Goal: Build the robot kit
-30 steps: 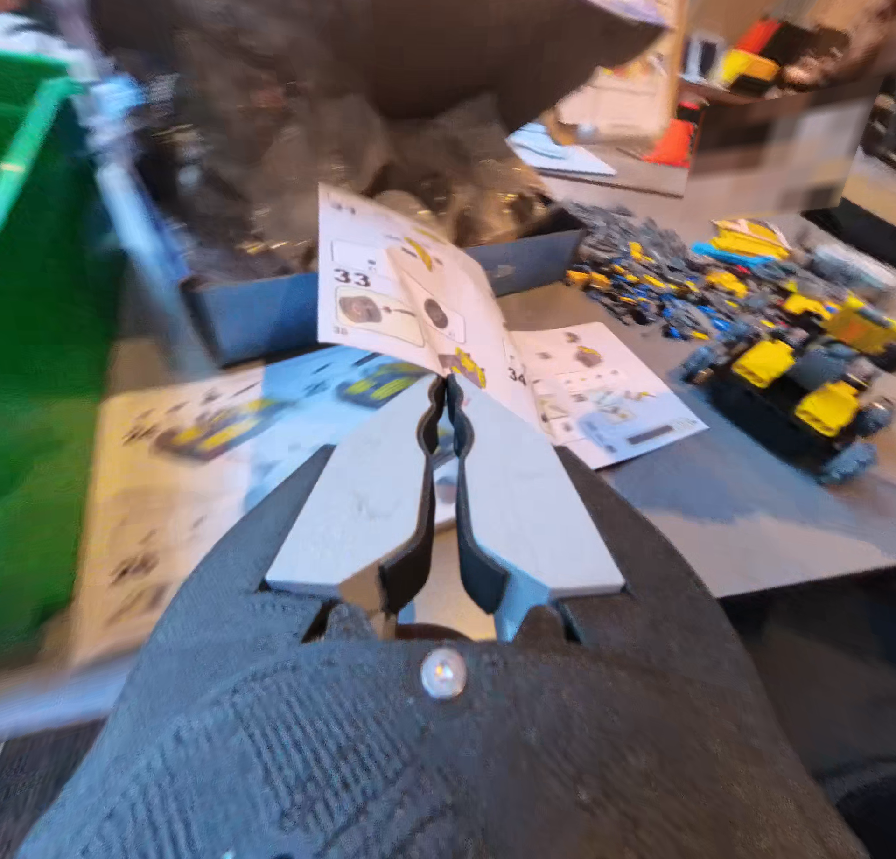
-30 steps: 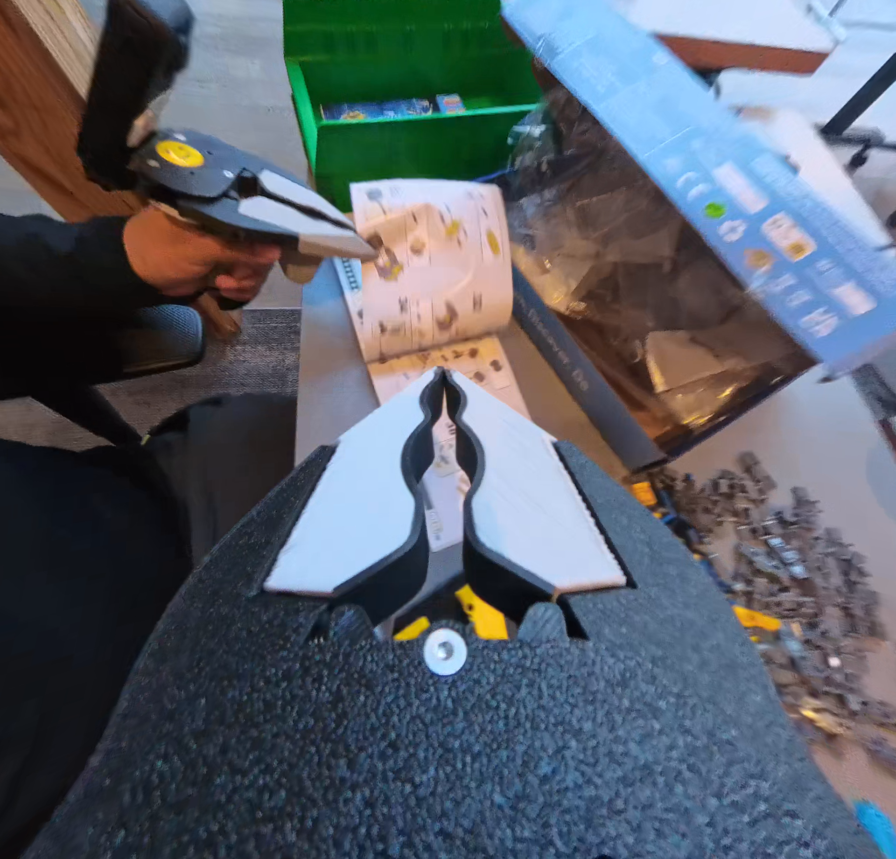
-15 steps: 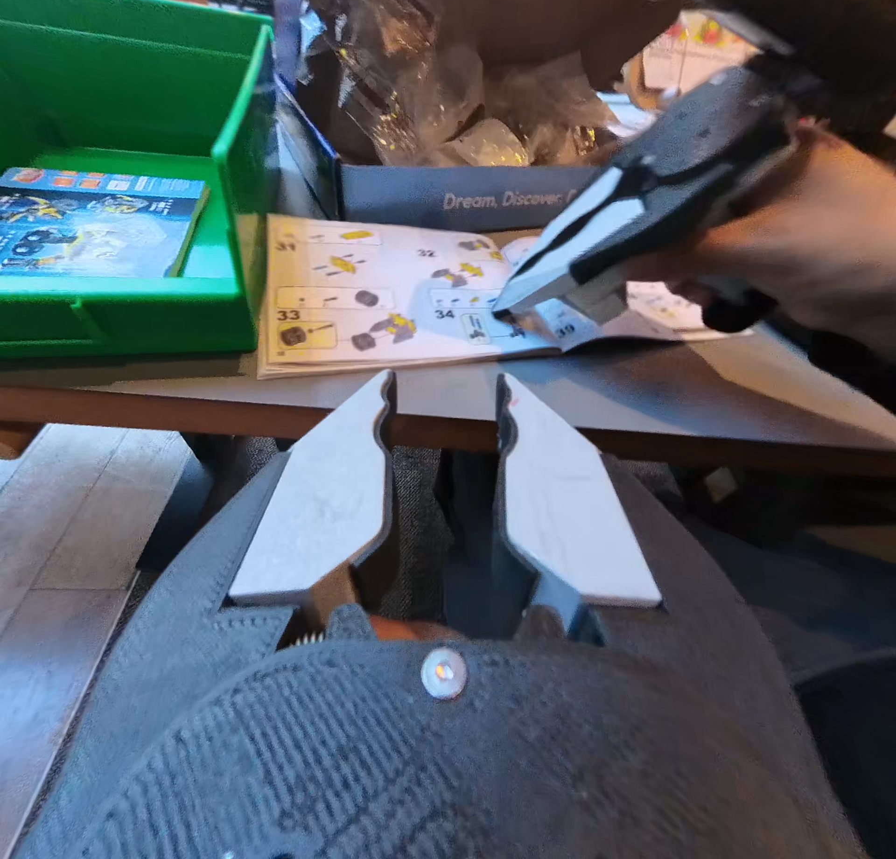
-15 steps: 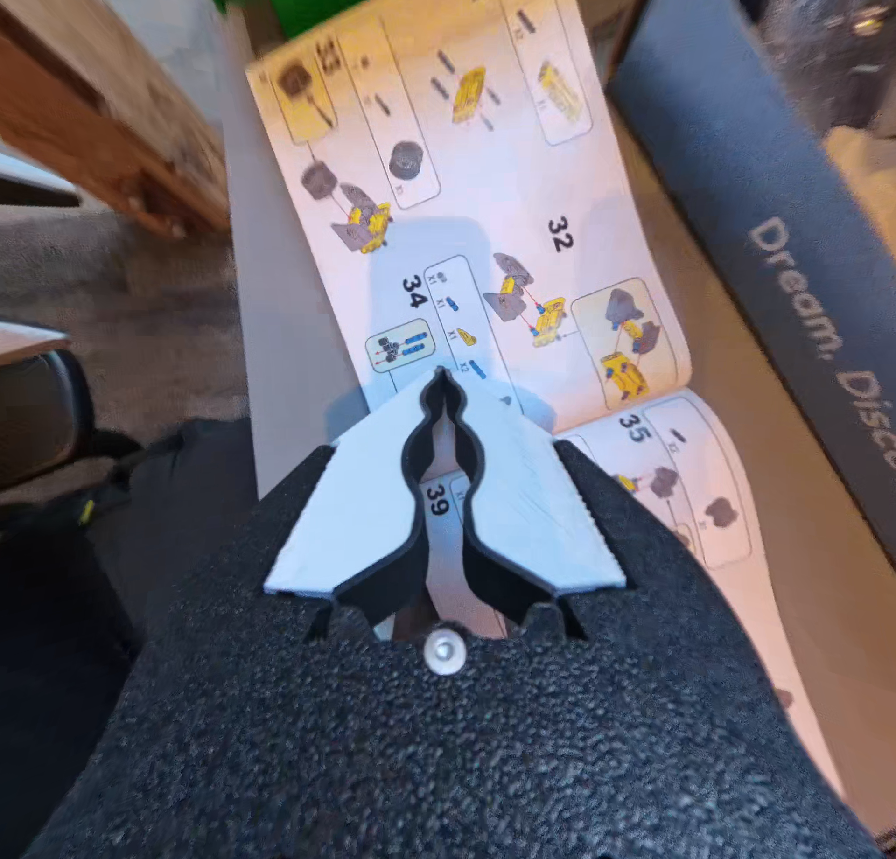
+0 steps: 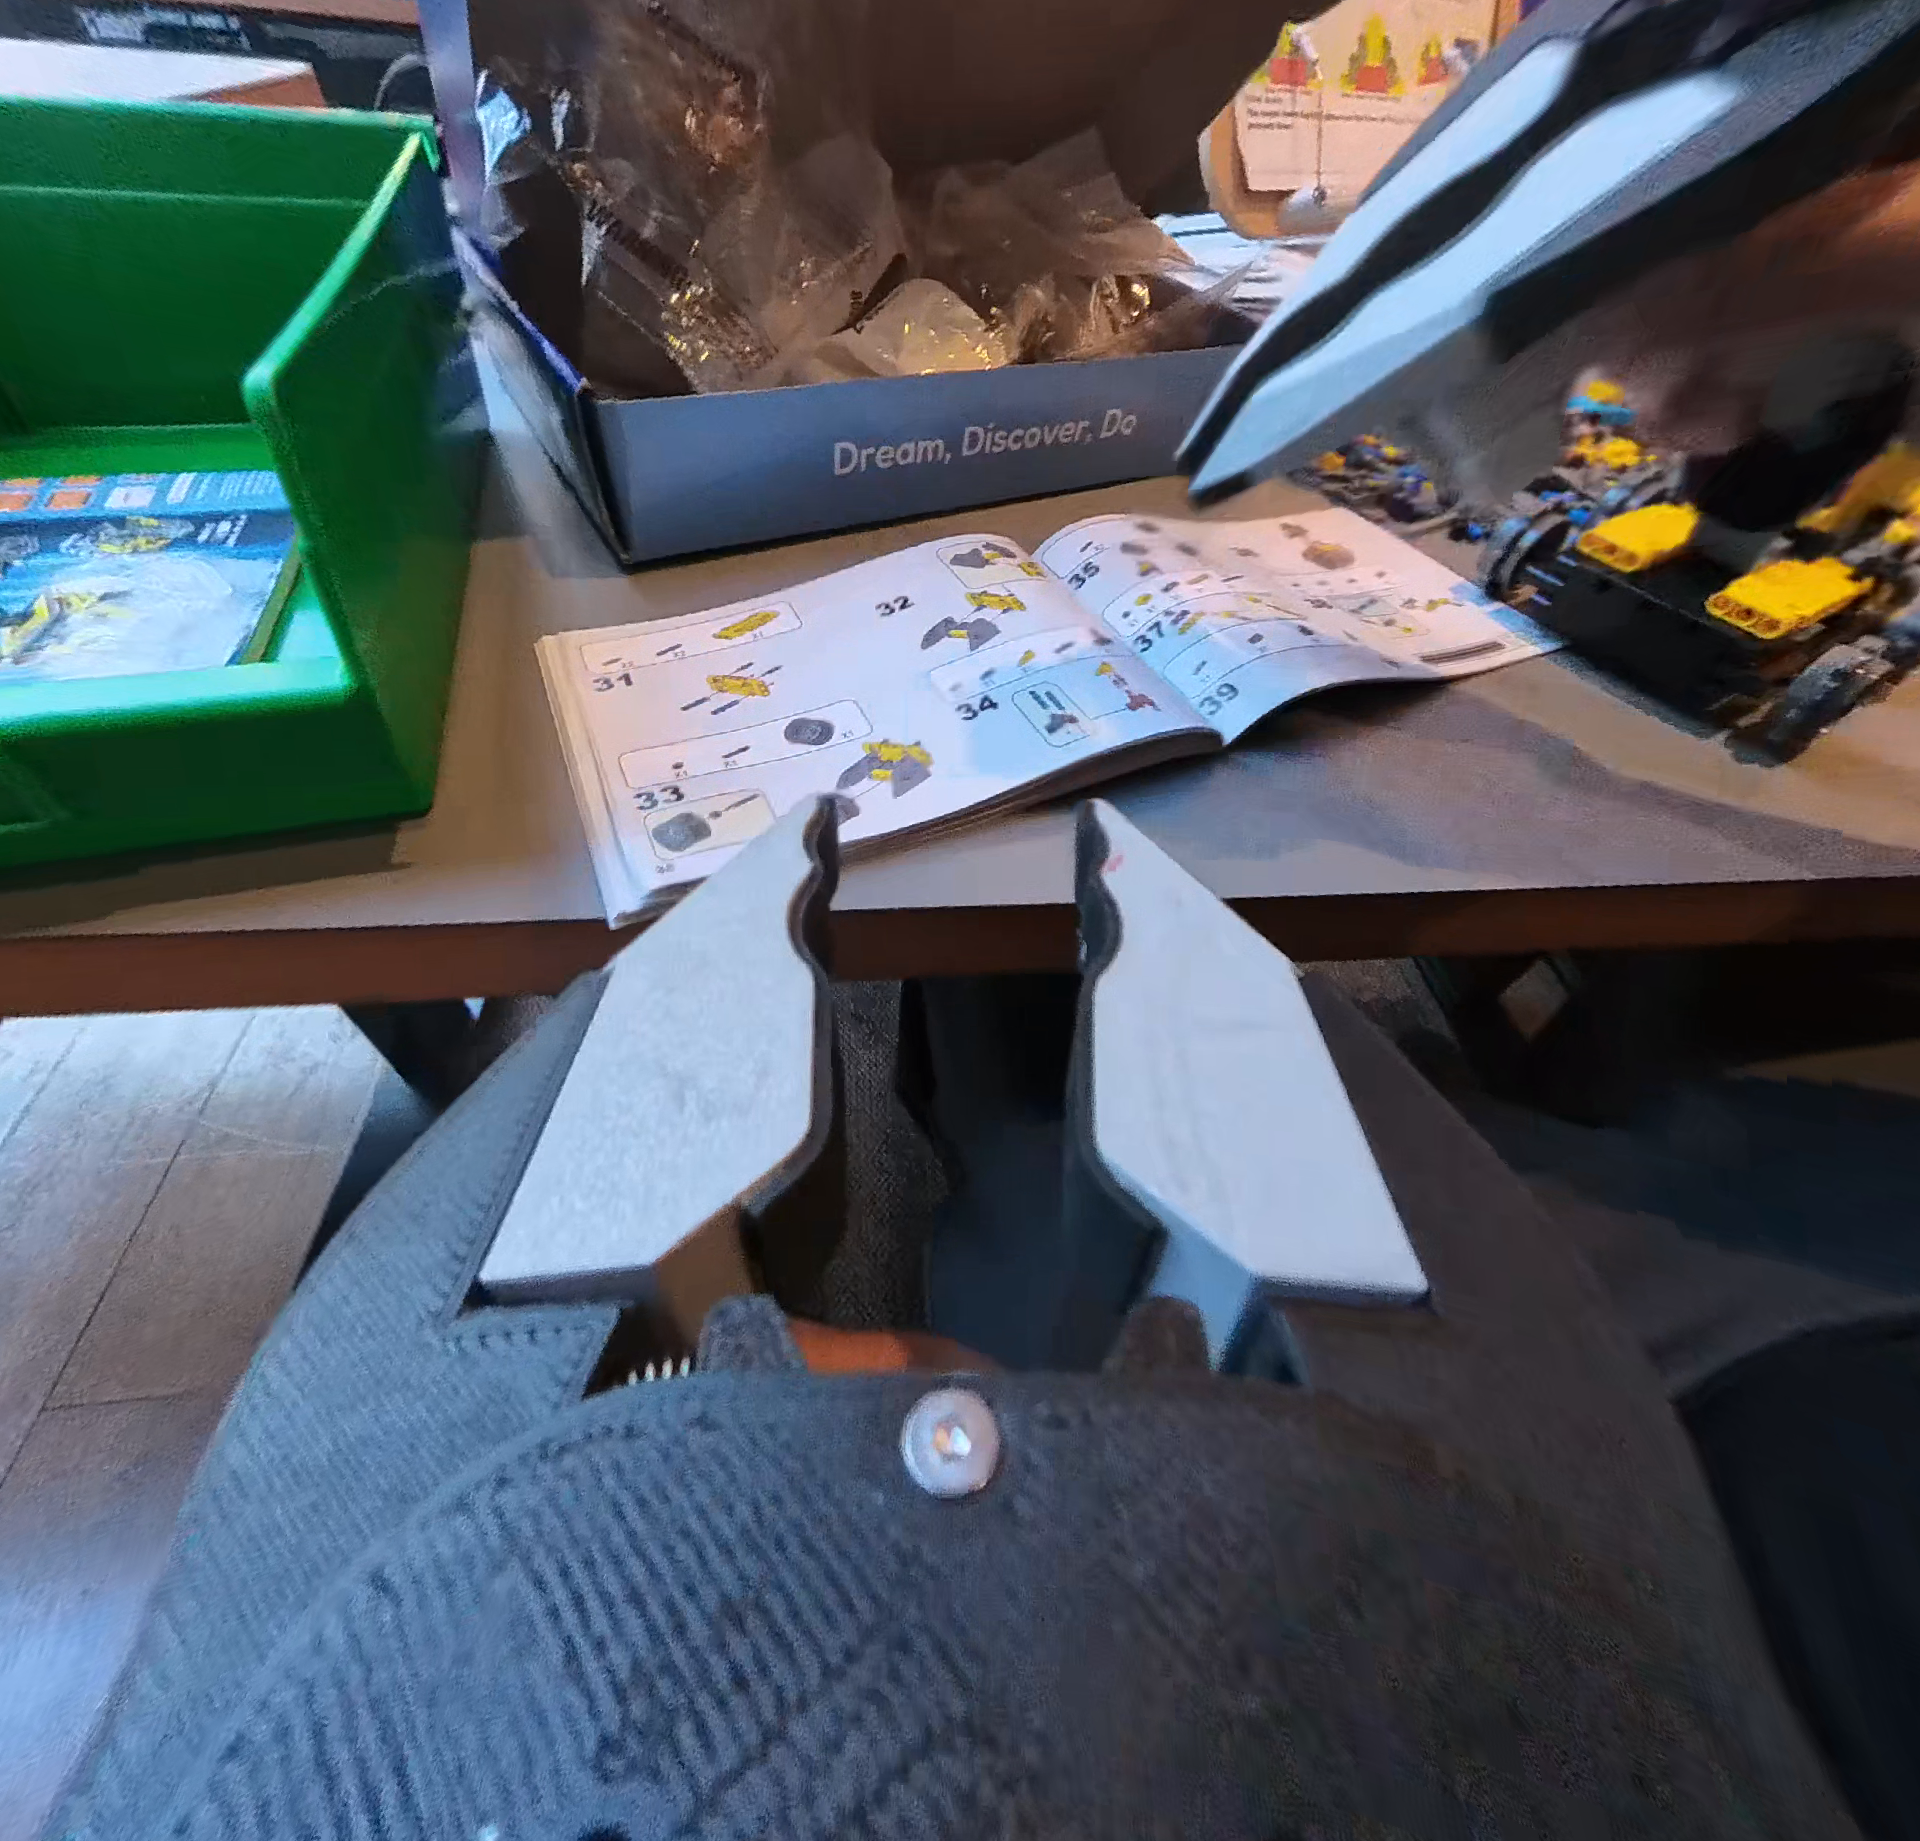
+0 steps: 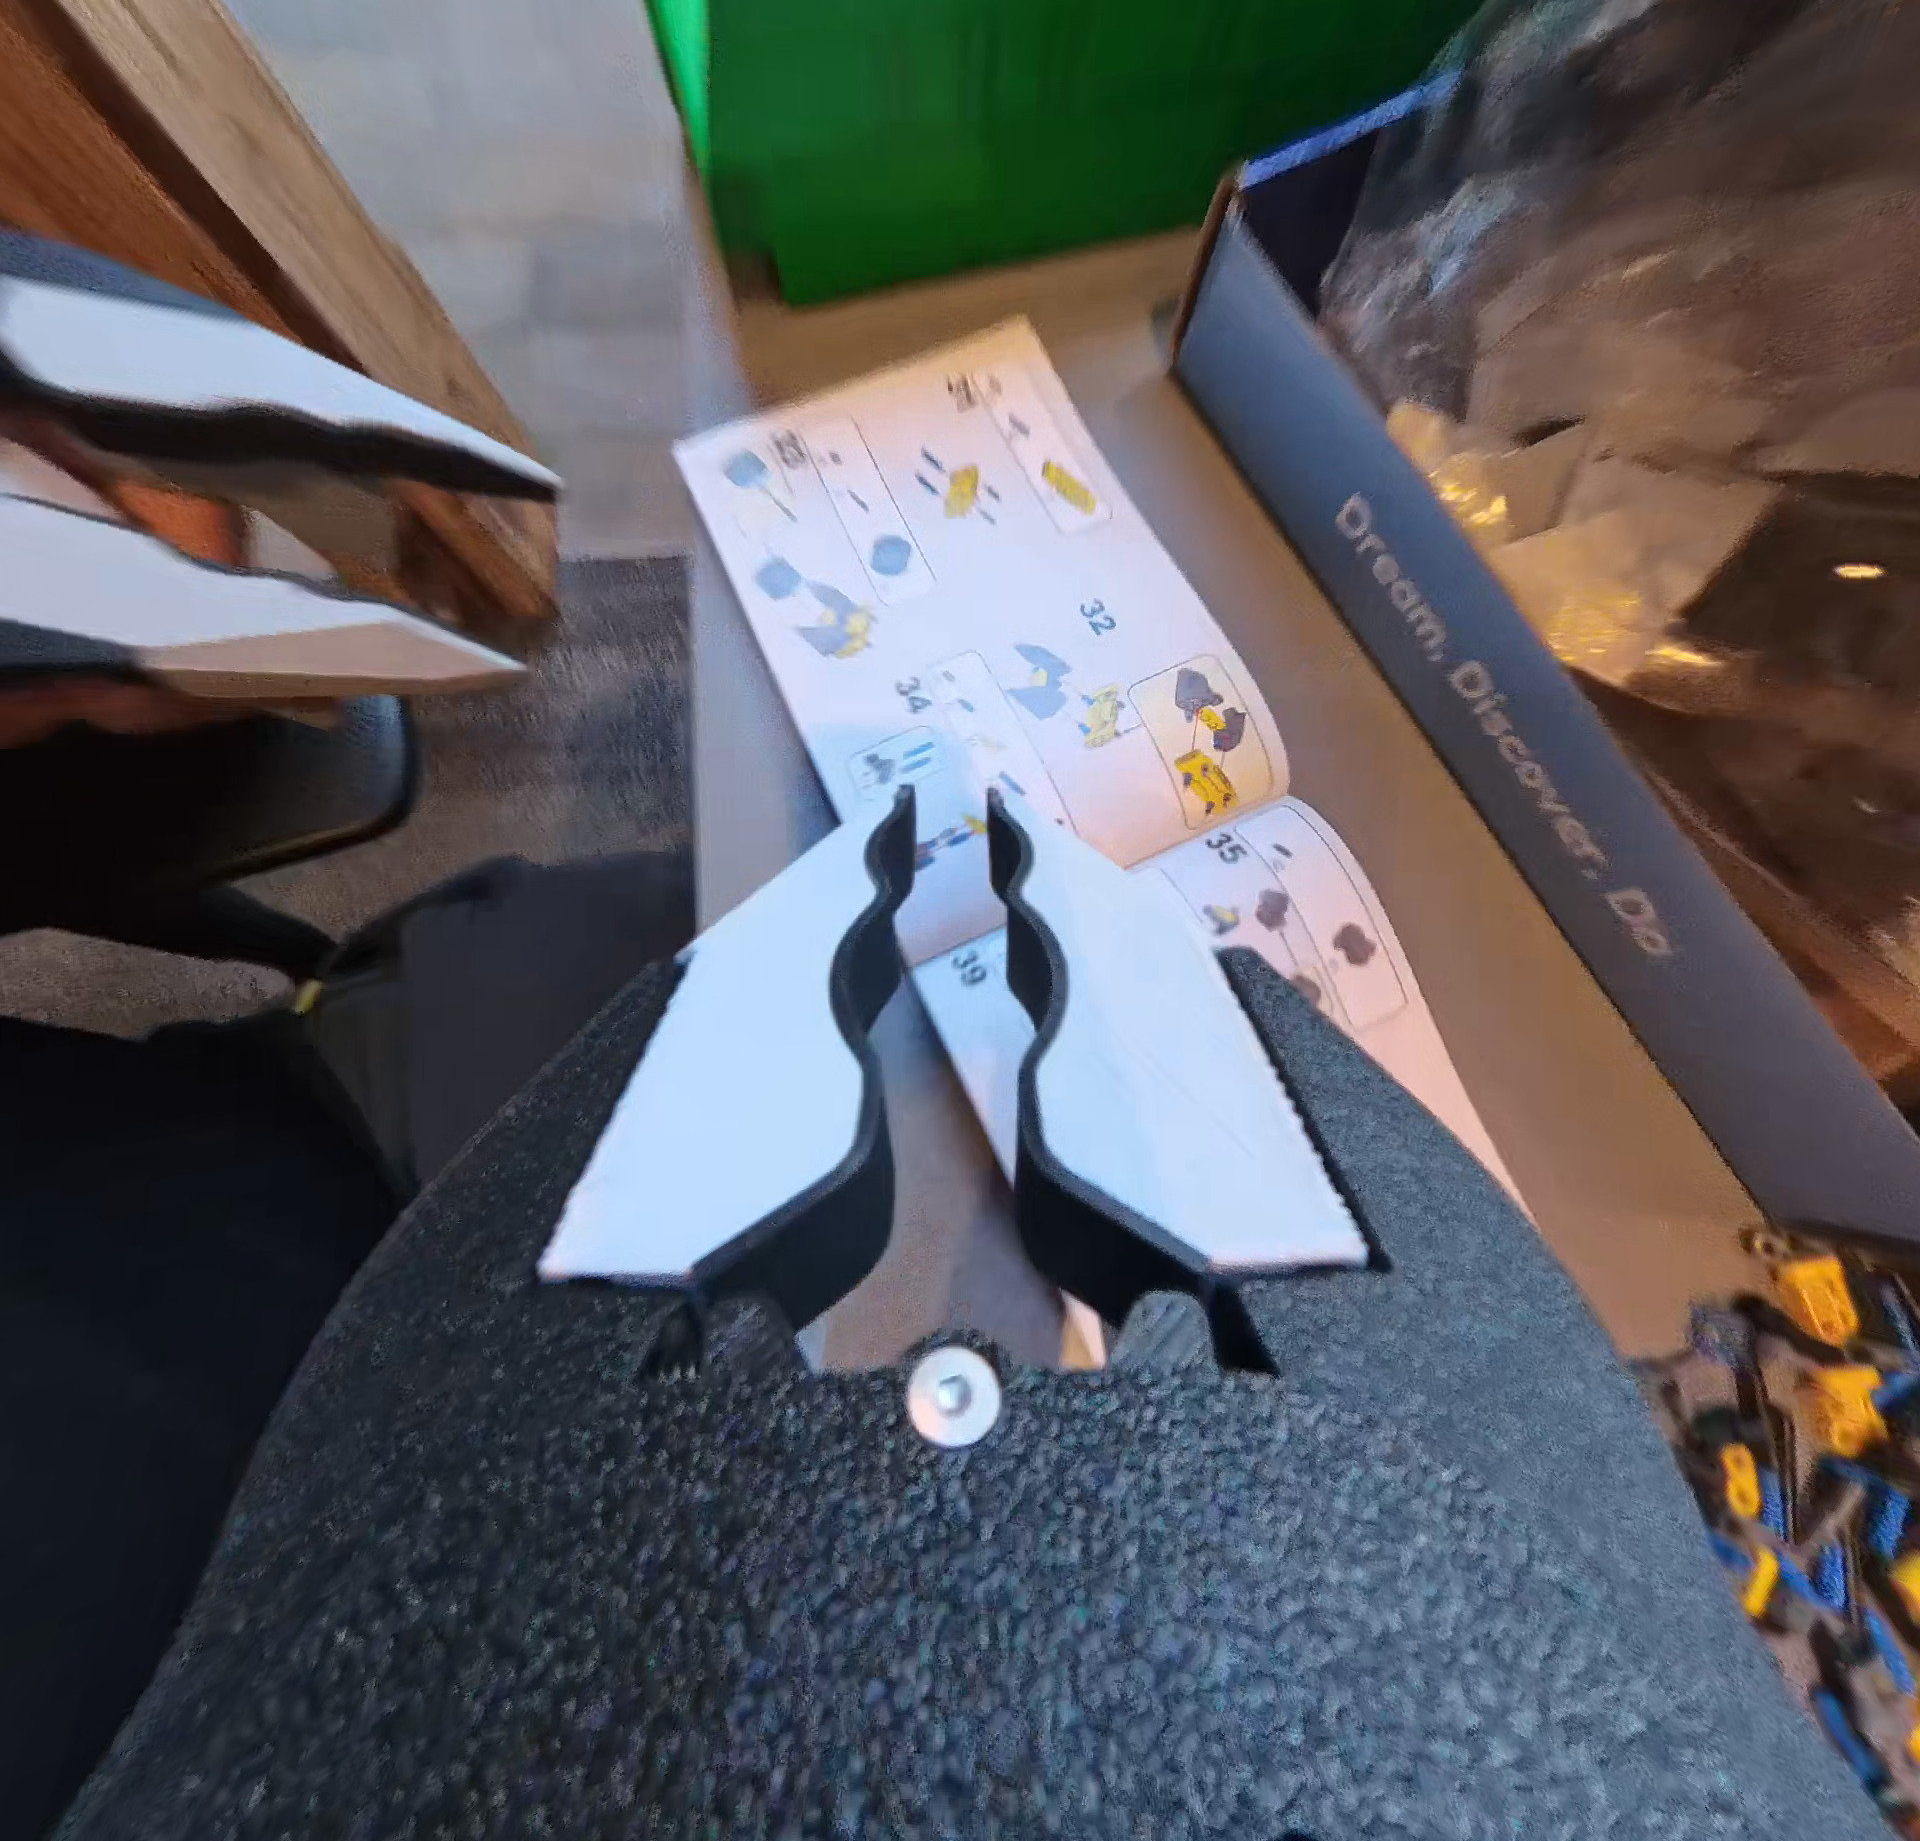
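Observation:
An open instruction booklet (image 5: pixel 935 690) lies flat on the grey table (image 5: pixel 1455 835), near its front edge. My left gripper (image 5: pixel 956 835) is open and empty, just in front of the table edge and short of the booklet's near corner. It also shows at the left of the right wrist view (image 6: pixel 312 544). My right gripper (image 6: pixel 948 804) hovers over the booklet (image 6: pixel 1039 565) near its spine. Its jaws stand slightly apart and hold nothing. In the left wrist view it (image 5: pixel 1455 264) hangs above the booklet's right page.
A green bin (image 5: pixel 343 544) with a printed box inside stands left of the booklet. An open dark cardboard box (image 5: pixel 904 441) of plastic bags stands behind it. A yellow-and-black brick vehicle (image 5: pixel 1714 607) and loose pieces (image 6: pixel 1818 1428) lie to the right. About 20 cm separates my right fingertips from the yellow-and-black brick vehicle (image 5: pixel 1714 607).
My left gripper let go of the raised page, opened and drew back off the table. The page fell flat. My right gripper lifted off the booklet and its jaws parted a little.

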Demonstrator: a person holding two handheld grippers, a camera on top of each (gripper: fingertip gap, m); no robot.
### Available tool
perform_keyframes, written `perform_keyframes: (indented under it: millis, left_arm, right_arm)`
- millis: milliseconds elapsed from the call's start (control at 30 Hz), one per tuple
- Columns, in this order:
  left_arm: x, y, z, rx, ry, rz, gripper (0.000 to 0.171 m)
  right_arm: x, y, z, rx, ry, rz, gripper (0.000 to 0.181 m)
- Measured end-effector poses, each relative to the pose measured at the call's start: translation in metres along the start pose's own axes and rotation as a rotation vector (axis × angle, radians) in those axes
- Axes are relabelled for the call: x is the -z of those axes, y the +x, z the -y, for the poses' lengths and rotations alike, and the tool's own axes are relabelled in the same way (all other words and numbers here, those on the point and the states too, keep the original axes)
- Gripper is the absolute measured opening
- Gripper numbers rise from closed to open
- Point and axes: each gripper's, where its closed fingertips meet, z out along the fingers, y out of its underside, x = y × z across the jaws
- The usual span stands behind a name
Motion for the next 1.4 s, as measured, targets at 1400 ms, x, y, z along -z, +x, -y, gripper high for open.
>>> perform_keyframes:
  millis: [1400]
  left_arm:
    - [-0.052, 0.245, -0.049, -0.374, -0.099, -0.693, 0.053]
  right_arm:
    - [0.285, 0.063, -0.381, -0.786, 0.152, -0.565, 0.032]
